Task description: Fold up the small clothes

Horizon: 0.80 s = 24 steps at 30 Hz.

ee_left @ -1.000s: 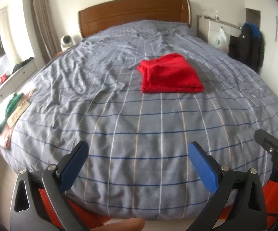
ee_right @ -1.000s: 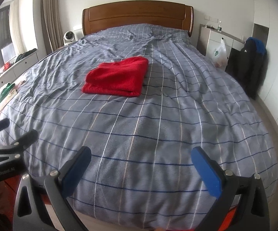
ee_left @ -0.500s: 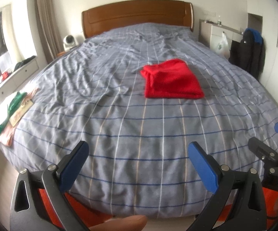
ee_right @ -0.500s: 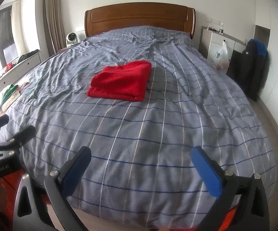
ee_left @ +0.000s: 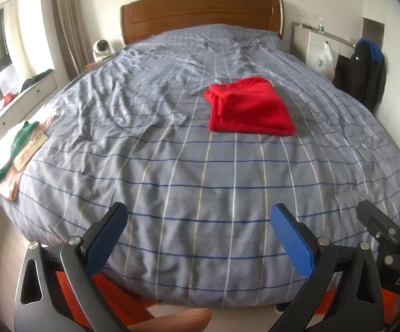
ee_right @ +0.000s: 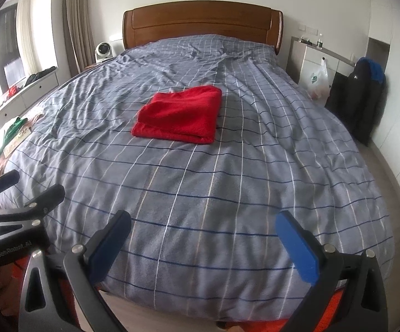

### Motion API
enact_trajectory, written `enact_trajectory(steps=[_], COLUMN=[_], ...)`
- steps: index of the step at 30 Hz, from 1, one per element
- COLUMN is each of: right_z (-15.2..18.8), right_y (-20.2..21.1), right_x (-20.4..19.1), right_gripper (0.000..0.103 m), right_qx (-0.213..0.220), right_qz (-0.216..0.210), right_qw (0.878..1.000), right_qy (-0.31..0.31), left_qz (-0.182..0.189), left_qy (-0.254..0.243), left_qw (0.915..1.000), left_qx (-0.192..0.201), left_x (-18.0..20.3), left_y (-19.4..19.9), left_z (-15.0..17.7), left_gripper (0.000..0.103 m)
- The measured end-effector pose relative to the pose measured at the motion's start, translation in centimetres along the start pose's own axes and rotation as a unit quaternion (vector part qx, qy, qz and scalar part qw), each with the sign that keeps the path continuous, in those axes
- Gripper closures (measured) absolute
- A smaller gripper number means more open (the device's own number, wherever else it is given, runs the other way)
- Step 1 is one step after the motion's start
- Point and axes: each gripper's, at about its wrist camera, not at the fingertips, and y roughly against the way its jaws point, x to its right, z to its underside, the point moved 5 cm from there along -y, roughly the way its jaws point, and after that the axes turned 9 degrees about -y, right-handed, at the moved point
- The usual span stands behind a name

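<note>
Left gripper: blue-padded jaws spread wide, nothing between them, held off the foot edge of the bed.
Right gripper: likewise wide apart and empty, also at the foot edge (its neighbour shows at the frame's left side).
Red garment: folded into a neat rectangle, lying flat near the middle of the bed, well apart from both grippers.
Bed: covered by a grey-blue checked duvet, wrinkled toward the left side; wooden headboard at the far end.
Pile of clothes: green, white and pink pieces stacked at the bed's left edge, near the foot corner.
Dark jacket: hanging right of the bed.
</note>
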Motion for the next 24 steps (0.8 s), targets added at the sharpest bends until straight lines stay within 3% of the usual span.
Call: enact_trajectory(steps=[15, 24], right_z=[0.11, -0.16], right_y=[-0.44, 0.16], right_x=[0.21, -0.05], right_gripper=[0.001, 0.001], right_qx=[-0.006, -0.004], right_qz=[0.022, 0.006], right_qw=[1.0, 1.0], right_qy=[0.007, 0.005], left_qz=[0.0, -0.013], left_qy=[-0.002, -0.01], left_qw=[1.0, 0.9999], left_qx=[-0.009, 0.004], left_x=[-0.15, -0.13], left_y=[-0.29, 0.27], left_z=[0.05, -0.15], left_gripper=[0.0, 0.0])
